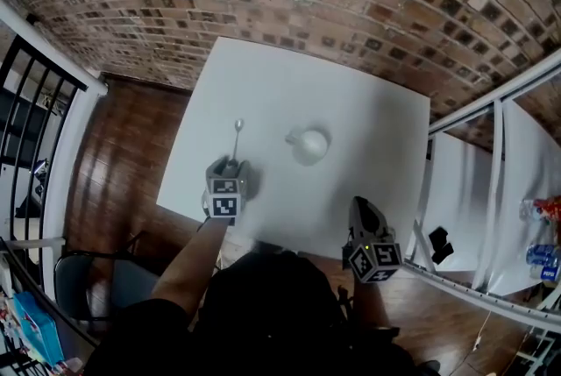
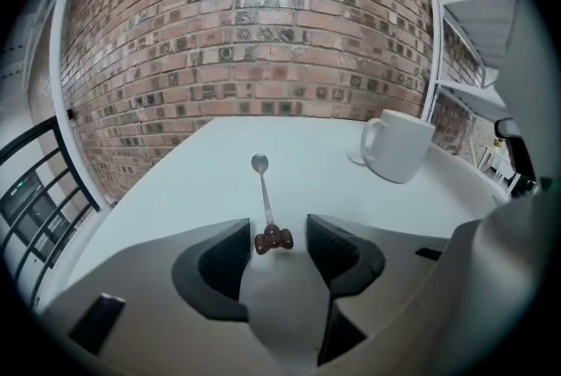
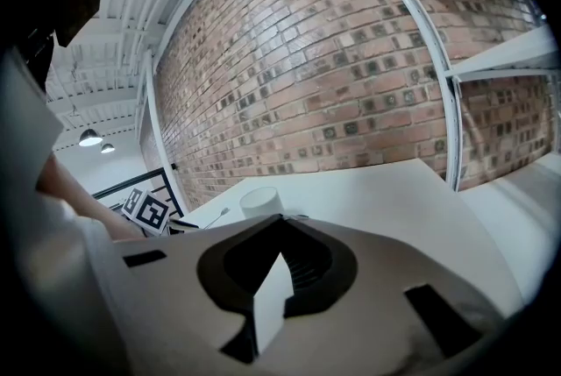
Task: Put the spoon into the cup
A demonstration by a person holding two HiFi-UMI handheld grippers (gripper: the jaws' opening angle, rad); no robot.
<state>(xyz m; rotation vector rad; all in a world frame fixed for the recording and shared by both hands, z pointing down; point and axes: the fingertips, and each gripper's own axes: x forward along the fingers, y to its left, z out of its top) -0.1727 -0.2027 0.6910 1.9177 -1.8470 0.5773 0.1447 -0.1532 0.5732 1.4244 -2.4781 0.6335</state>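
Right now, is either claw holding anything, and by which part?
Nothing is held. The left claw stands open either side of the spoon's brown handle end; the right claw is shut, empty.

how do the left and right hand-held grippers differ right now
Jaws: the left hand-held gripper's stand apart; the right hand-held gripper's are together.
Contents: the brown handle end of the spoon lies between the left one's jaws, not clamped; the right one's hold nothing.
Place: the left is at the spoon, while the right is by the near edge of the table.
Both point toward the brick wall.
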